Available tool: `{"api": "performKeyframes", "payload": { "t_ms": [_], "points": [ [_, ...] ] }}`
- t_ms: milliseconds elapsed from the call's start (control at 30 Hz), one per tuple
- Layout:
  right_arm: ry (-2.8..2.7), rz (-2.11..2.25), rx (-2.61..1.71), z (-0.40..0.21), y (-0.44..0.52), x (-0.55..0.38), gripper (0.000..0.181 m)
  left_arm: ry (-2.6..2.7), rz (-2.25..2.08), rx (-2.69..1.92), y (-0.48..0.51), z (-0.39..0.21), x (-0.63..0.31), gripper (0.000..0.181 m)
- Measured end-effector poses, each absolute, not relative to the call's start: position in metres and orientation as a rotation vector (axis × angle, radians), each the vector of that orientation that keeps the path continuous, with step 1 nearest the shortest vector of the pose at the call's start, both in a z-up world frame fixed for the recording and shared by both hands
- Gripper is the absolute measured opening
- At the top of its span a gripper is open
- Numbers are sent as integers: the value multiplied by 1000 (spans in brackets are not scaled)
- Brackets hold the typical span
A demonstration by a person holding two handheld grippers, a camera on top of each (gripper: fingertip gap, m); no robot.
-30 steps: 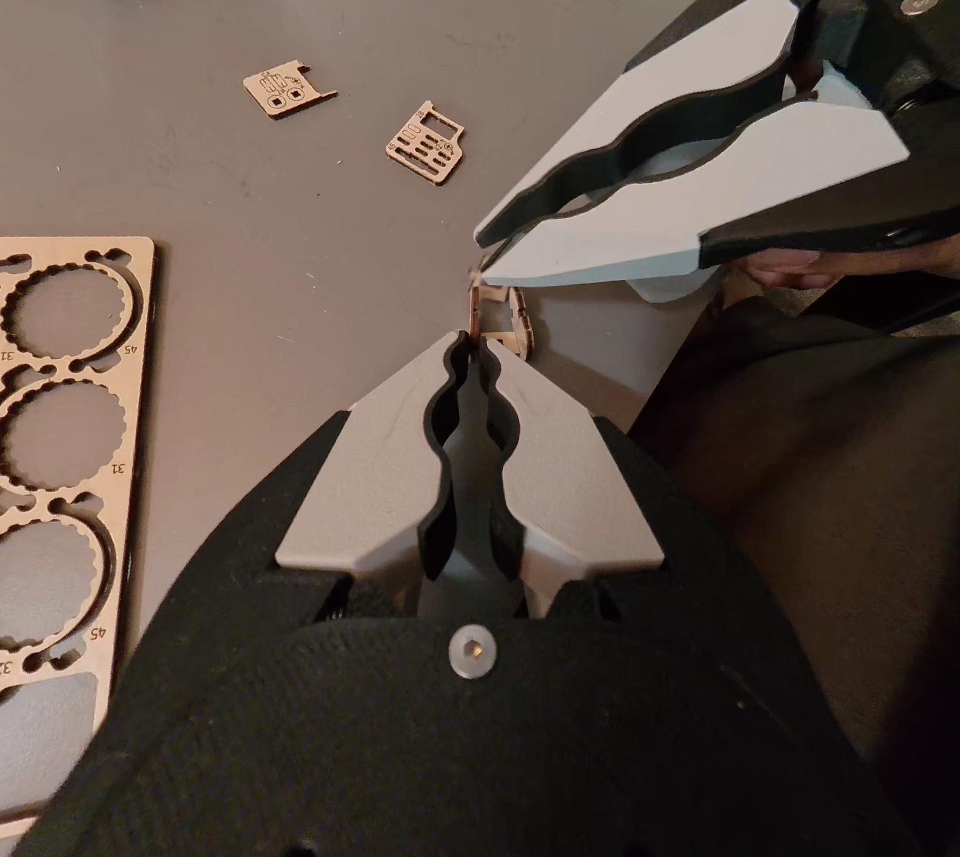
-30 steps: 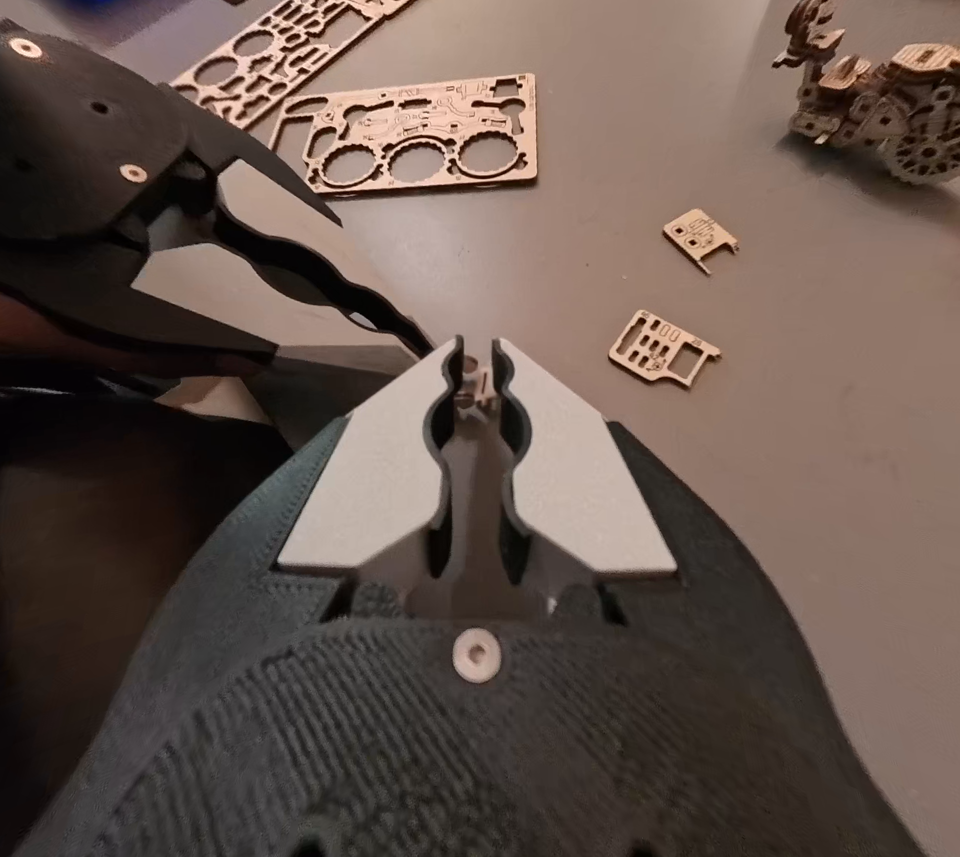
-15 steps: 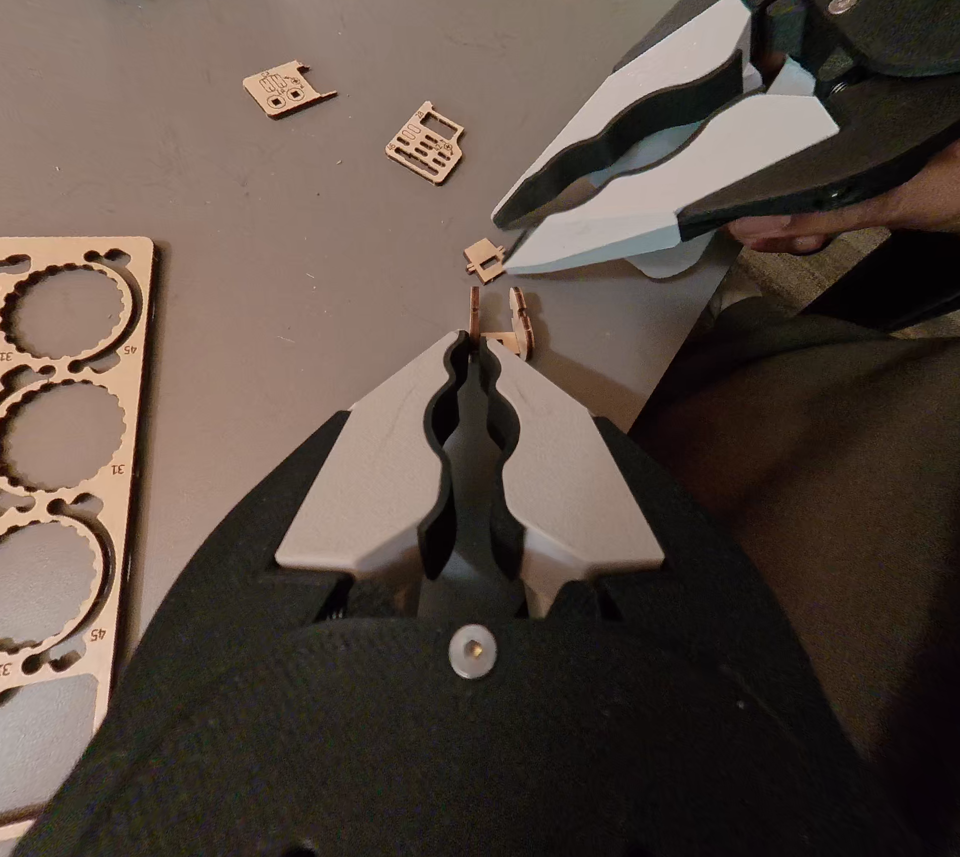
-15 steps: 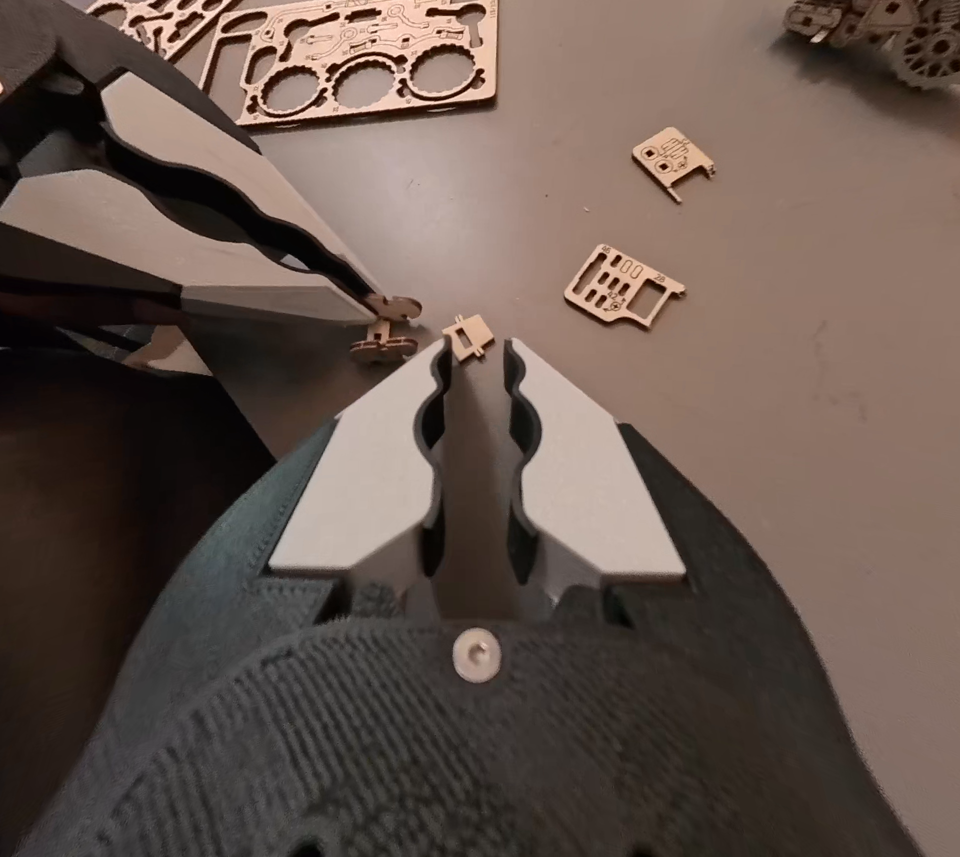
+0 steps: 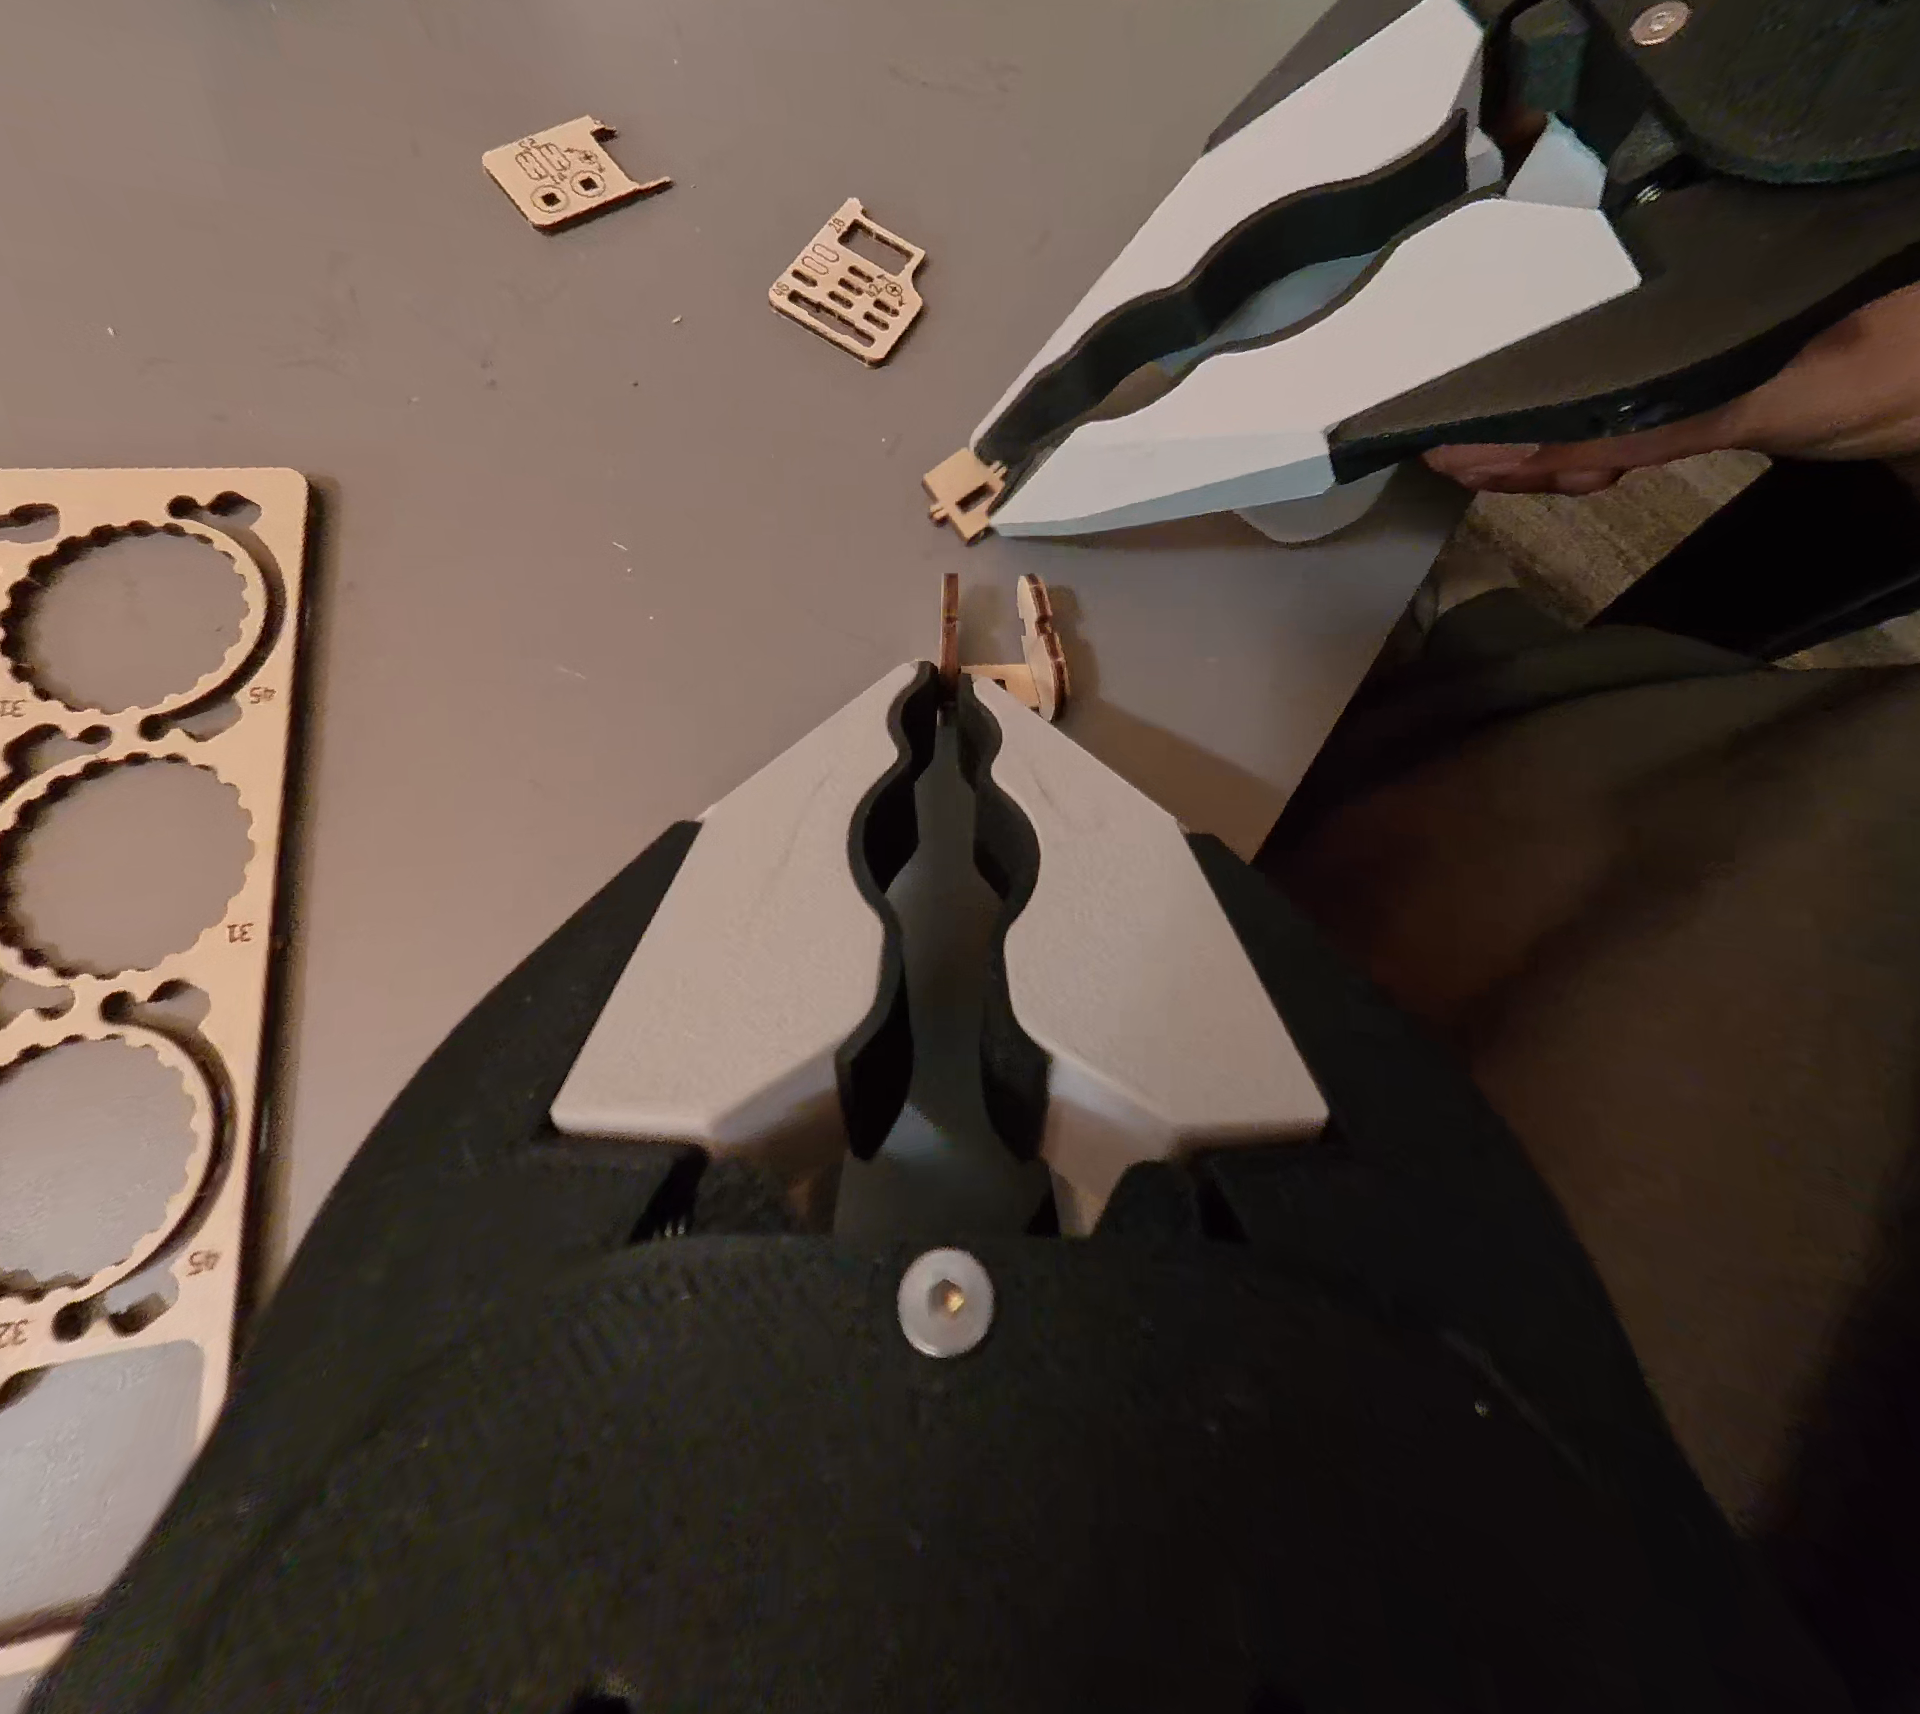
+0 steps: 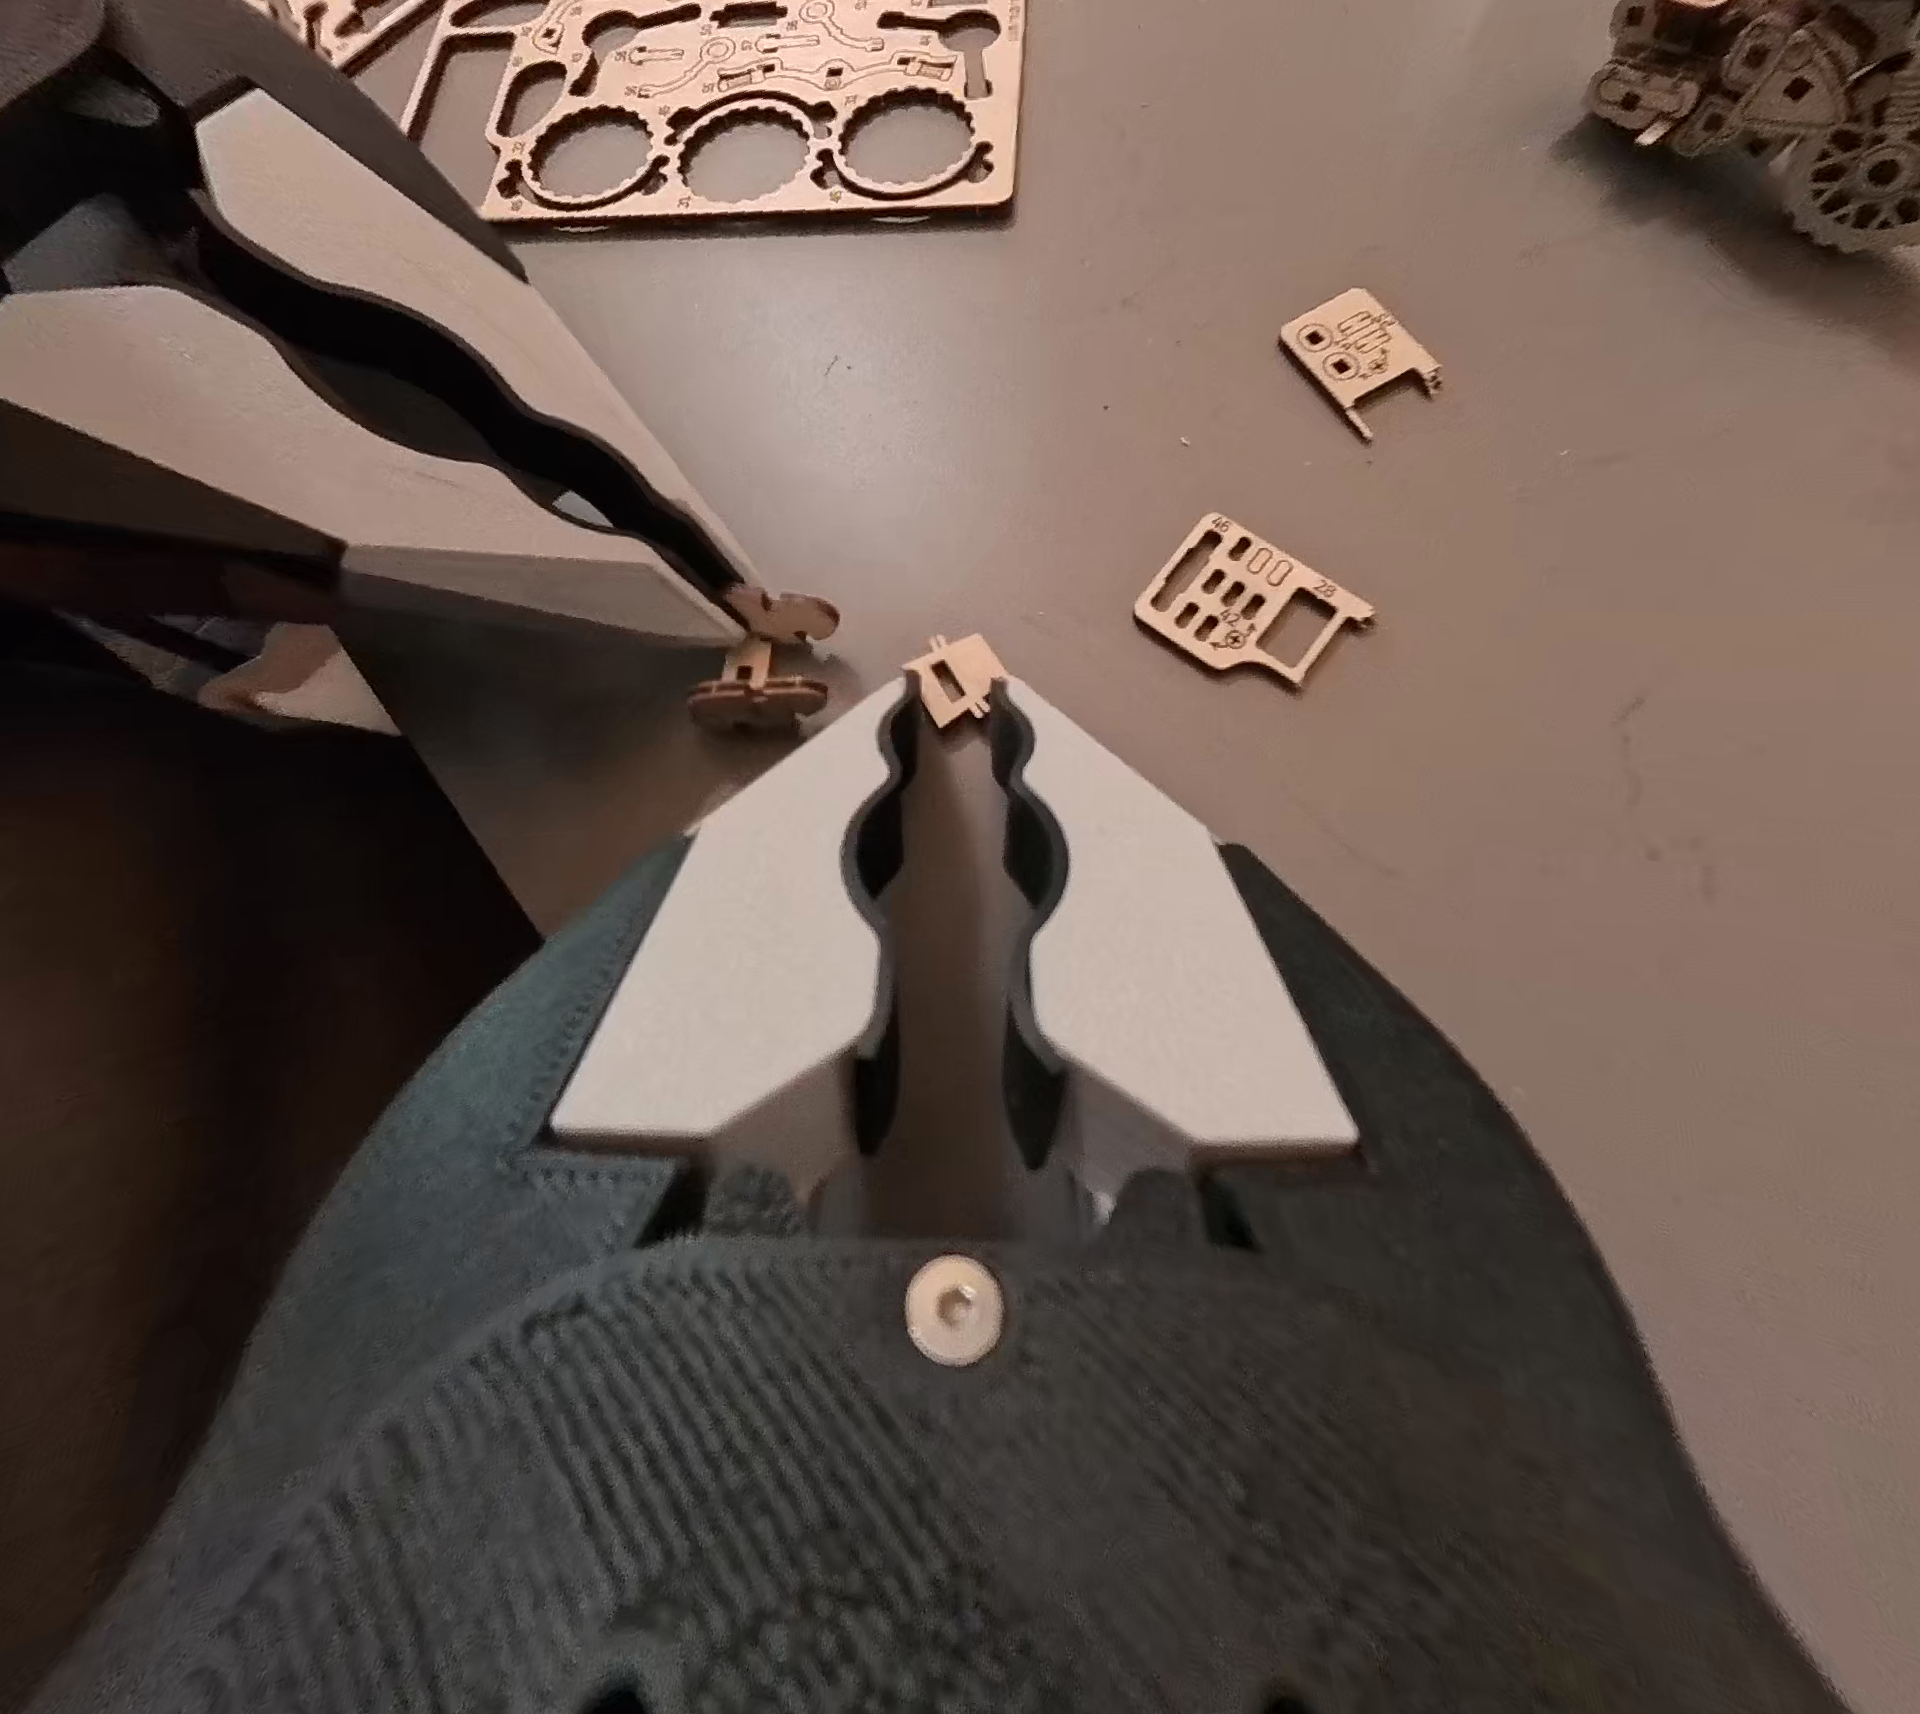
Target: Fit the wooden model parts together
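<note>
My left gripper (image 5: 948, 690) is shut on one thin side plate of a small wooden sub-assembly (image 5: 1029, 641), two rounded plates joined by a crosspiece, just above the grey table (image 5: 520, 438) near its front edge. It also shows in the right wrist view (image 6: 743, 615), holding the same sub-assembly (image 6: 784, 617). My right gripper (image 6: 951, 696) is low at the table, its tips closed on the sides of a small square wooden piece (image 6: 951, 677). In the left wrist view the right gripper (image 5: 982, 480) and its piece (image 5: 961, 498) sit just beyond the sub-assembly, apart from it.
A punched plywood sheet (image 5: 135, 833) lies left, also seen in the right wrist view (image 6: 748, 85). Two loose flat parts (image 5: 571, 173) (image 5: 847, 298) lie mid-table. A built wooden model (image 6: 1766, 106) stands at the back. The table edge (image 5: 1351, 729) and a person's lap are near. Across from one pair of fingers to the other is roughly 4 cm.
The right gripper pulled back from the left's sub-assembly and opened, leaving the small square piece on the table. It has now closed on the piece again. The left gripper stayed still.
</note>
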State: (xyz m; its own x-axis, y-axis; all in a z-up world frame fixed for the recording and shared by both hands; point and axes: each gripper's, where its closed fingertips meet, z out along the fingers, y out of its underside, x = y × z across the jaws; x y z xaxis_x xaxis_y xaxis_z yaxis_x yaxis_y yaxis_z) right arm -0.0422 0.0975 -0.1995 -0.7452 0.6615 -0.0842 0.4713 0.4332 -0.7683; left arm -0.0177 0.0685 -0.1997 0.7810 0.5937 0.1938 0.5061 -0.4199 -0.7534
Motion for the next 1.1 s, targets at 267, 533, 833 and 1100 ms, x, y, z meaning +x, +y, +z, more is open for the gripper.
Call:
{"api": "performKeyframes", "payload": {
  "t_ms": [267,533,833,1100],
  "points": [
    [-2465,1136,-907,-195,99,-38,26,-865,160,-2085,58,-200,-29,1],
    [-2716,1106,-441,-200,105,-33,27,-851,143,-2088,60,-200,-28,1],
    [-2831,1220,-270,-203,91,-32,17,-845,148,-2090,59,-200,-27,1],
    [-2665,1275,-498,-189,85,-37,15,-854,135,-2078,58,-200,-28,1]
  ]
}}
